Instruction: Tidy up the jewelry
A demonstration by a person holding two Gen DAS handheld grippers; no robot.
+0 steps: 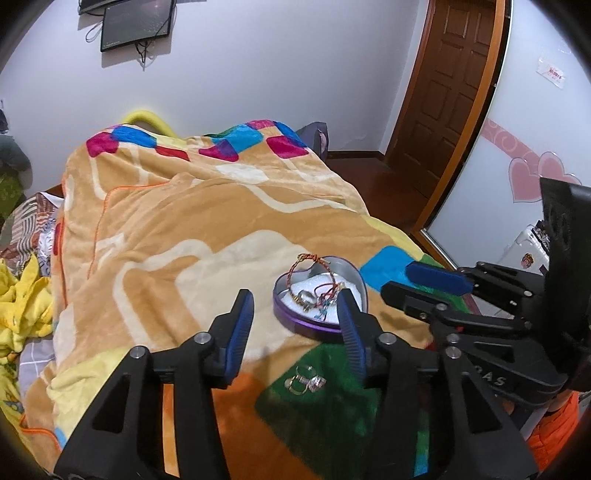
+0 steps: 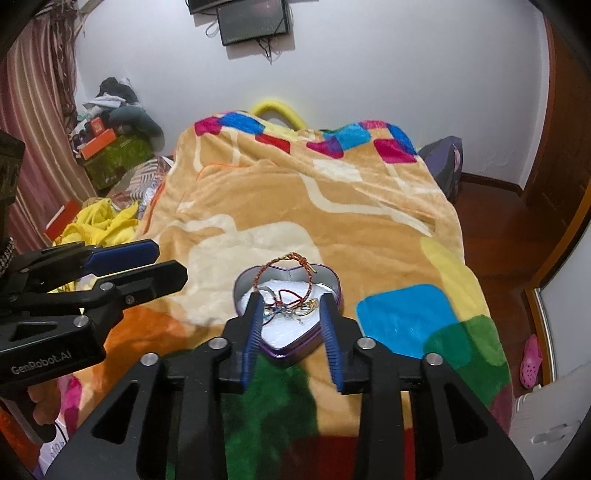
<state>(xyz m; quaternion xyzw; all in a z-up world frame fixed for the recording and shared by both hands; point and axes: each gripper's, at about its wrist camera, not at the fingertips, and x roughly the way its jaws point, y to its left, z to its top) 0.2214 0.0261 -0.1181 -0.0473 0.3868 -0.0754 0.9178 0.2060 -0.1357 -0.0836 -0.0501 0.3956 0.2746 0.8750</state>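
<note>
A: Nearest in the left wrist view: left claw (image 1: 295,314) parted about halfway, nothing between the blue pads (image 1: 240,325).
B: Just under it, on the green patch of the fleece blanket (image 1: 166,221): a small cluster of gold-toned rings (image 1: 304,380), lying loose outside the tin.
A: Right claw (image 2: 290,325)?
B: Parted a little less, also gripping nothing; framing the near end of the heart-shaped tin (image 2: 288,347) from above.
A: Inside the tin?
B: White lining, a tangle of cords and small pieces (image 2: 291,306), a ring among them. Red-and-gold braided bracelet (image 2: 284,269) propped against the far rim, partly sticking up over it.
A: Beyond that?
B: Blanket spread over the bed, yellow cloth (image 2: 99,225) heaped at its left edge, monitor (image 2: 251,18) on the white wall, brown door (image 1: 450,85) off to the right.
</note>
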